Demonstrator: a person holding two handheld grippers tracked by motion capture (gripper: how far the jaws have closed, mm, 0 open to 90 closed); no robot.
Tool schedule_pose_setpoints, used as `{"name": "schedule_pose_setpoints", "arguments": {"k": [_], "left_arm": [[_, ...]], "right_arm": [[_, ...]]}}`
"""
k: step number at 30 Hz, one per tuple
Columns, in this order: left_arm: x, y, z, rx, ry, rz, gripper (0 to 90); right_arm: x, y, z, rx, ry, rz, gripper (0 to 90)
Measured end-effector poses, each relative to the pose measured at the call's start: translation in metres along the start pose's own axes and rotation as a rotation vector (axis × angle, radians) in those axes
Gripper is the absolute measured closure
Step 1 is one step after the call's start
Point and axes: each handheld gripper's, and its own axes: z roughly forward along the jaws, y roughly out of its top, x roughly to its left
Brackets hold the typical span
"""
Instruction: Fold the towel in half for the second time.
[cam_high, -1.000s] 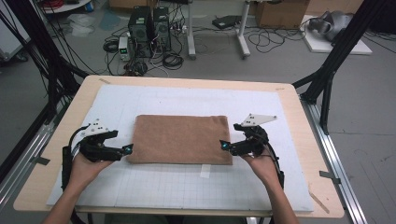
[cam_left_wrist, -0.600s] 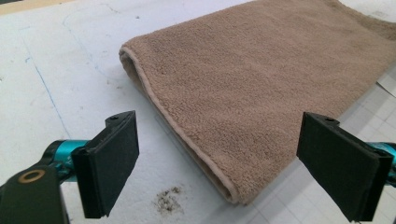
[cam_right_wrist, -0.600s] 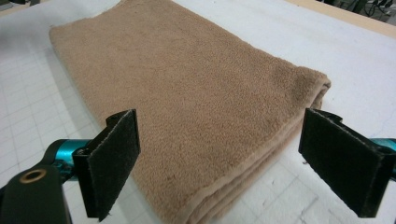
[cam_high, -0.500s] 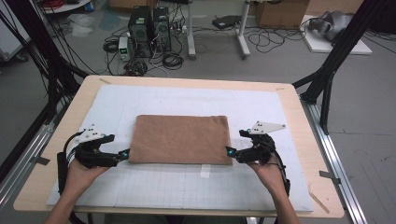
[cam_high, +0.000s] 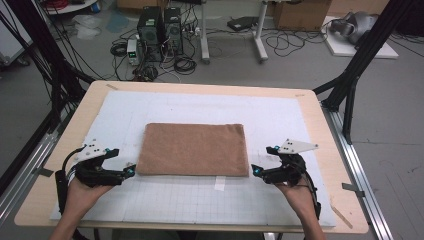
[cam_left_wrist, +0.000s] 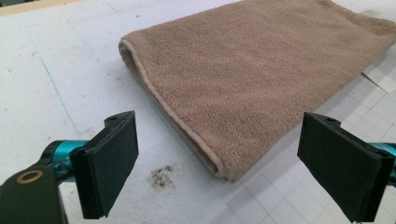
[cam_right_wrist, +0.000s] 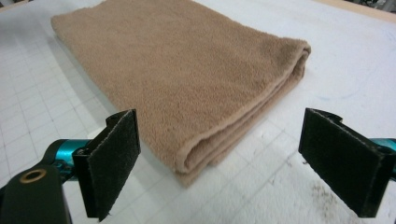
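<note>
A folded brown towel (cam_high: 194, 148) lies flat in the middle of the white grid mat (cam_high: 280, 115). My left gripper (cam_high: 130, 171) rests just off the towel's near-left corner, open, jaws wide apart with nothing between them. The left gripper view has the towel (cam_left_wrist: 252, 70) ahead, its near corner between the jaws' line of sight. My right gripper (cam_high: 255, 171) sits just off the near-right corner, open and empty. In the right gripper view the towel (cam_right_wrist: 187, 74) shows its folded layers at the near corner.
A strip of white tape (cam_high: 219, 183) sits on the mat in front of the towel. The mat covers a wooden table (cam_high: 320, 120) with metal rails at its sides. A small dark smudge (cam_left_wrist: 161, 176) marks the mat by the left gripper.
Both grippers have drawn back toward the near edge and outward, away from the towel's near corners. The towel has not moved.
</note>
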Motion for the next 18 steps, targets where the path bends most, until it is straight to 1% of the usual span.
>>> {"name": "schedule_pose_setpoints", "arguments": {"k": [3,5,6,7,9,12,14,15,16,18], "left_arm": [[0.000,-0.004,-0.003,-0.005,0.001,-0.007,12.8],[-0.001,-0.007,-0.005,-0.003,0.004,-0.004,12.8],[-0.001,-0.008,-0.006,-0.005,0.005,-0.005,12.8],[-0.001,-0.009,-0.007,-0.003,0.008,-0.003,12.8],[-0.002,-0.010,-0.009,-0.007,0.004,-0.007,12.8],[-0.004,-0.013,-0.012,-0.011,0.007,-0.002,12.9],[-0.005,-0.016,-0.013,-0.012,0.019,-0.002,12.9],[-0.005,-0.018,-0.013,-0.012,0.018,-0.005,12.9],[-0.006,-0.019,-0.014,-0.016,0.017,-0.009,12.8],[-0.007,-0.020,-0.014,-0.015,0.021,-0.002,12.8]], "right_arm": [[0.001,-0.006,-0.003,0.003,-0.001,0.005,11.6],[0.002,-0.009,-0.004,0.004,-0.002,0.006,11.7],[0.003,-0.010,-0.004,-0.004,-0.003,0.001,11.7],[0.004,-0.011,-0.005,-0.005,-0.002,0.007,11.7],[0.006,-0.013,-0.006,-0.004,-0.002,0.002,11.6],[0.009,-0.015,-0.006,-0.003,-0.002,-0.008,11.6],[0.011,-0.017,-0.007,-0.005,0.001,-0.005,11.7],[0.011,-0.017,-0.008,-0.009,0.004,-0.002,11.6],[0.012,-0.018,-0.008,-0.011,0.002,-0.004,11.6],[0.014,-0.019,-0.010,-0.011,-0.006,-0.011,11.6]]}}
